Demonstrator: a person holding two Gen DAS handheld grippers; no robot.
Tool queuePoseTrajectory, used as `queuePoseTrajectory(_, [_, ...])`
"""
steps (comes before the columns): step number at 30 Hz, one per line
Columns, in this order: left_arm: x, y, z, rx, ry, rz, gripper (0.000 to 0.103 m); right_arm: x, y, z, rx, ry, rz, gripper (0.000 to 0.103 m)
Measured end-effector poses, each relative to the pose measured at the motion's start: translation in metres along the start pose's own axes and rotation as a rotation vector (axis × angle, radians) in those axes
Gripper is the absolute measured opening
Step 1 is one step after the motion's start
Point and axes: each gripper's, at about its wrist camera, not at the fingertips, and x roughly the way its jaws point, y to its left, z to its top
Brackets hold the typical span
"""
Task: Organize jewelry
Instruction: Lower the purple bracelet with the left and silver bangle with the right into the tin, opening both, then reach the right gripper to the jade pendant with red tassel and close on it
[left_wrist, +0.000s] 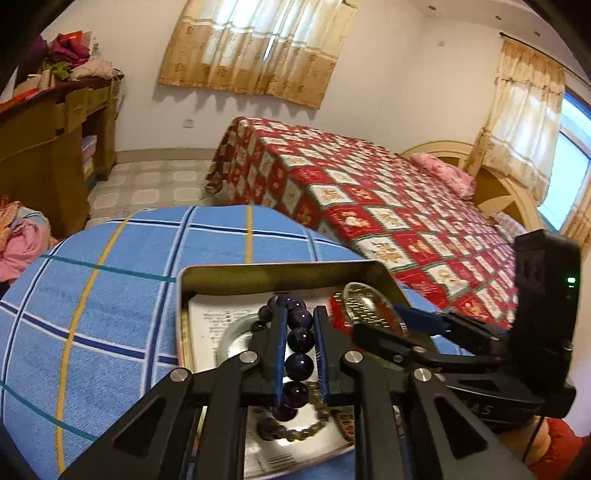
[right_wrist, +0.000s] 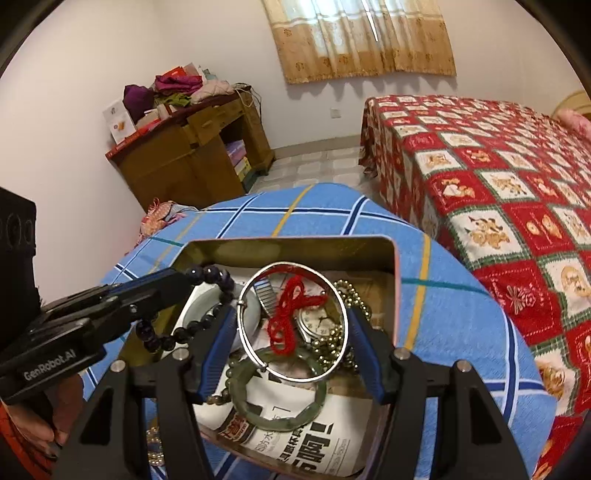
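Left wrist view shows the left gripper (left_wrist: 300, 347) clenched on a bracelet of large dark purple-black beads (left_wrist: 299, 363), its blue-padded fingers (left_wrist: 277, 354) pressing the strand from both sides while the beads run in a line between them and trail off past the tips. Just beyond and below sits an open rectangular gold-coloured metal tin (left_wrist: 258, 273) lined with printed newspaper (left_wrist: 221, 321), and a smaller strand of brownish beads (left_wrist: 314, 424) lies on the lining under the gripper. To the right in that view the right gripper (left_wrist: 410, 325) reaches in over the tin. From the right wrist view, the right gripper (right_wrist: 291, 325) grasps a thin silver wire bangle (right_wrist: 293, 321) across its width, one blue pad against each side of the ring, which hangs above the tin's (right_wrist: 295, 245) contents: a red cord knot (right_wrist: 291, 314), a wristwatch with a pale dial (right_wrist: 314, 321), a gold ball-bead chain (right_wrist: 347, 317) and a green jade bangle (right_wrist: 277, 398) resting on the newspaper. The left gripper (right_wrist: 184, 277) enters from the left with the dark bracelet (right_wrist: 210, 277) drooping from its tips over the tin. The tin stands on a blue checked cloth (right_wrist: 461, 332), beside a bed with a red patchwork quilt (right_wrist: 498, 177).
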Motion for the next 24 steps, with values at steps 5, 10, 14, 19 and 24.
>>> queuePoseTrajectory(5, [0.003, 0.003, -0.001, 0.002, 0.043, 0.144, 0.039, -0.004, 0.000, -0.003, 0.017, -0.024, 0.026, 0.074])
queuePoseTrajectory(10, [-0.014, 0.001, -0.002, 0.013, -0.006, 0.240, 0.068, -0.022, 0.003, -0.004, 0.034, -0.055, 0.007, 0.075])
queuePoseTrajectory(14, [-0.025, -0.004, -0.002, 0.036, -0.006, 0.306, 0.068, -0.041, 0.005, -0.009, 0.050, -0.076, -0.007, 0.075])
queuePoseTrajectory(19, [-0.041, -0.009, -0.009, 0.049, 0.005, 0.359, 0.068, -0.059, 0.018, -0.022, 0.036, -0.072, -0.003, 0.075])
queuePoseTrajectory(24, [-0.053, -0.013, -0.015, 0.055, 0.012, 0.391, 0.068, -0.071, 0.030, -0.036, 0.028, -0.053, 0.026, 0.075])
